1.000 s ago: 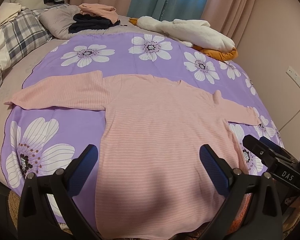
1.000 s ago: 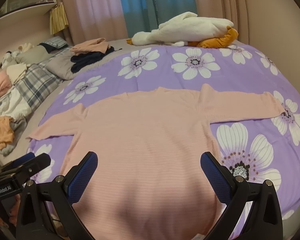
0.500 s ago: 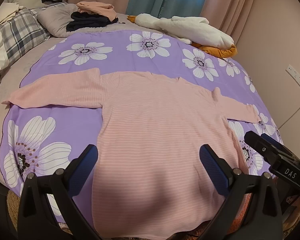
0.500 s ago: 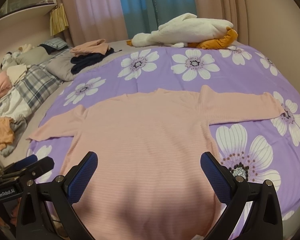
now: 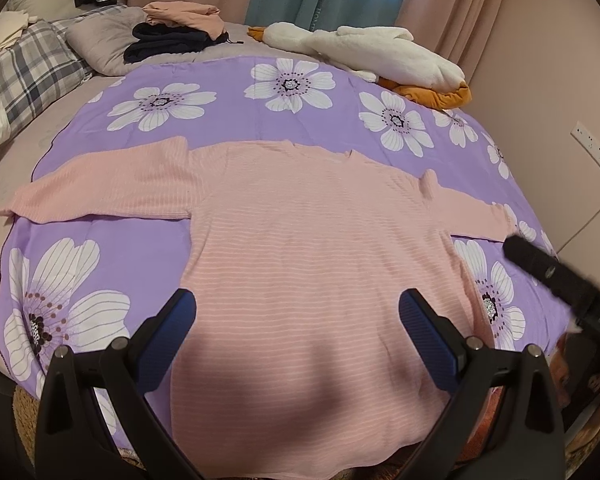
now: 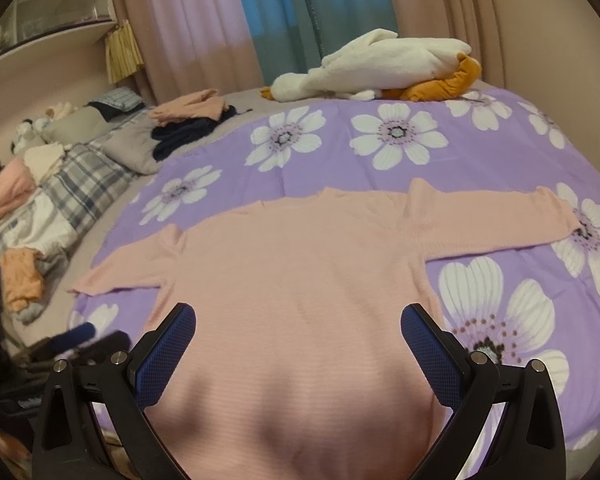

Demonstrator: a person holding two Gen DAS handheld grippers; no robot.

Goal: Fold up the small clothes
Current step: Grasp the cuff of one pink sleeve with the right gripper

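Sweater (image 5: 312, 248) flat on sheet (image 5: 228, 120), unfolded. Left gripper (image 5: 296, 320) and right gripper (image 6: 298, 328) both agape, empty. Right blurred, apparently advancing toward sleeve; first fold pending.

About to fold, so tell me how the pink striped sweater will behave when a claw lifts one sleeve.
The pink sweater lies flat with soft ripples at the shoulders, so it is probably floppy: a lifted sleeve would likely drape and sag. The ribbed knit looks thin, so probably light. It may drag across the purple floral sheet rather than slide freely.
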